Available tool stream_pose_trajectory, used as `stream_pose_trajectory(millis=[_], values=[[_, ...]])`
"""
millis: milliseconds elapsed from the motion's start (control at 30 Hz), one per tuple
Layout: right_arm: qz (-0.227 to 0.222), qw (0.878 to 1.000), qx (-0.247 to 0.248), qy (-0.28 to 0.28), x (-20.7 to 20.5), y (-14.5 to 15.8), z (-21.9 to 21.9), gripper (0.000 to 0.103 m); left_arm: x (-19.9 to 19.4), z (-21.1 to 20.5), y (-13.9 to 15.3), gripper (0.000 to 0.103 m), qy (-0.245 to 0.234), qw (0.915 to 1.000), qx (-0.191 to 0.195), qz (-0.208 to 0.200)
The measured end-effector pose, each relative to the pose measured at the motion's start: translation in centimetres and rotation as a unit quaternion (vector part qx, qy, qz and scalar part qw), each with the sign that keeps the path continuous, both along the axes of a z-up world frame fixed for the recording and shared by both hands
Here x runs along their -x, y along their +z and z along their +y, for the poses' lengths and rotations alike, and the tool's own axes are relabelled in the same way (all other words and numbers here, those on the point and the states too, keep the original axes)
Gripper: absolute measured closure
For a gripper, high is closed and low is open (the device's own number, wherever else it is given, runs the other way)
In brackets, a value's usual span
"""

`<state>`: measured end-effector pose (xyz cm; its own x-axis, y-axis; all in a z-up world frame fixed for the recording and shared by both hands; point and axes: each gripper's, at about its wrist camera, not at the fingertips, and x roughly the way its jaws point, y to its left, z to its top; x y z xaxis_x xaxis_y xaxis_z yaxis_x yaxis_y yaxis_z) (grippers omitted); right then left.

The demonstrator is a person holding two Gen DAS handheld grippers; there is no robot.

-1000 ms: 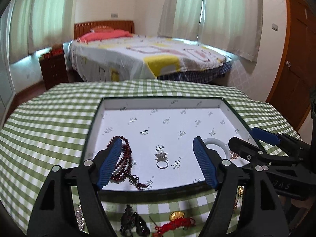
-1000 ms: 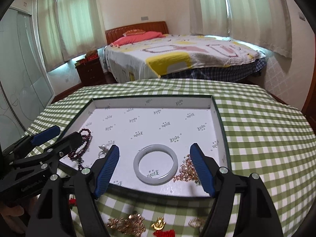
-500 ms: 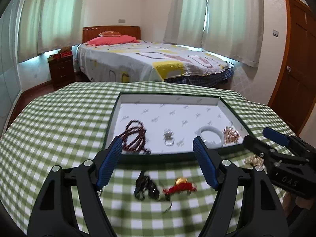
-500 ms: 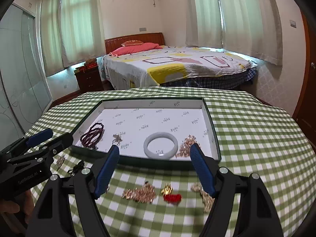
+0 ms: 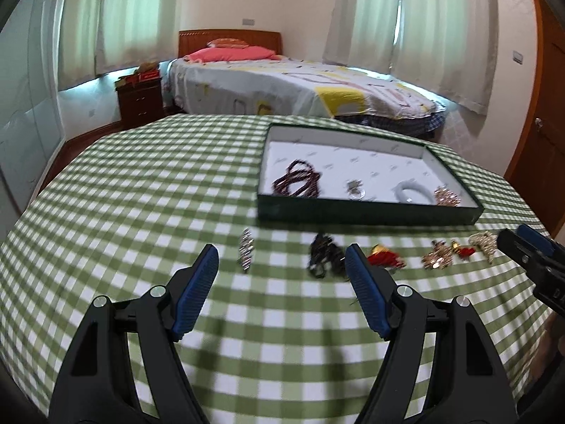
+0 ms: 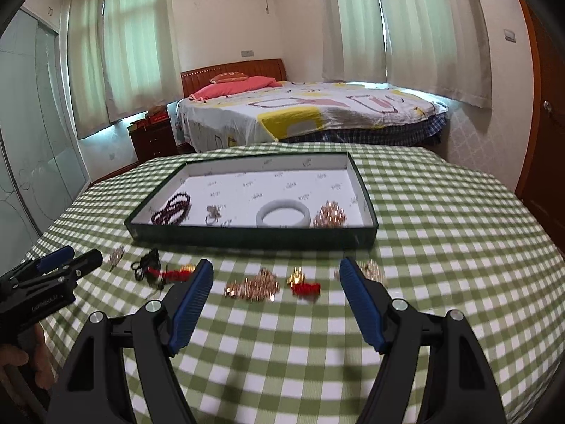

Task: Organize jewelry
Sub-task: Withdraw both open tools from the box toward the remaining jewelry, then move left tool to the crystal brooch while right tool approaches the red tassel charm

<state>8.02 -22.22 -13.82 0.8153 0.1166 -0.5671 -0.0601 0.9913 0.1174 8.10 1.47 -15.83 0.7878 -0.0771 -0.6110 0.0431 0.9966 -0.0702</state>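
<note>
Nearest, both tools raised above the front edge of the table (image 6: 441,219), black frames with ribbed blue pads: left gripper (image 5: 282,289) spread wide and empty, right gripper (image 6: 277,300) likewise released with nothing between its pads, probably so either can drop onto a small piece. Just past the tips, loose jewelry strung in a row along the green-and-white checked cloth, parallel to the tray's front wall, likely laid out to be picked one by one: at the left end a slim silvery clip-like piece (image 5: 246,247), then a tangled black cord piece (image 5: 323,256), a red tassel with a gold charm (image 5: 385,256), a heap of fine gold chain (image 6: 252,286), a second small gold charm on red thread (image 6: 303,284), and at the right end a pale gold cluster (image 6: 372,270), half hidden behind a blue pad. Beyond, toward the middle of the table, a shallow dark green tray (image 6: 254,238) lined with printed white paper, already holding four pieces lined up against its front wall: dark red bead strand (image 6: 173,208) coiled at the left corner, a silvery ring (image 6: 213,213), a smooth pale bangle (image 6: 283,213), a glittering gold bundle (image 6: 330,215) near the right corner. Back half of the tray bare, so room apparently left for the rest.
</note>
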Motion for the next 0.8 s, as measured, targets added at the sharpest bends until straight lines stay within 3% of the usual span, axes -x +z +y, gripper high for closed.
stream_pose_trajectory(millis=[267,467,800], values=[[0.013,1.0,-0.001,0.004,0.5,-1.4,-0.1,0.031,-1.8,2.1,-1.3,0.032,0.027,0.999,0.013,0.034],[0.016,1.0,-0.004,-0.002,0.2,-1.7,-0.5,0.031,-5.0,2.7,-2.1,0.05,0.026,0.9964,0.033,0.074],[0.03,0.999,-0.007,-0.006,-0.9,-2.4,-0.9,0.031,-7.1,2.5,-3.7,0.058,0.012,0.994,0.028,0.105]])
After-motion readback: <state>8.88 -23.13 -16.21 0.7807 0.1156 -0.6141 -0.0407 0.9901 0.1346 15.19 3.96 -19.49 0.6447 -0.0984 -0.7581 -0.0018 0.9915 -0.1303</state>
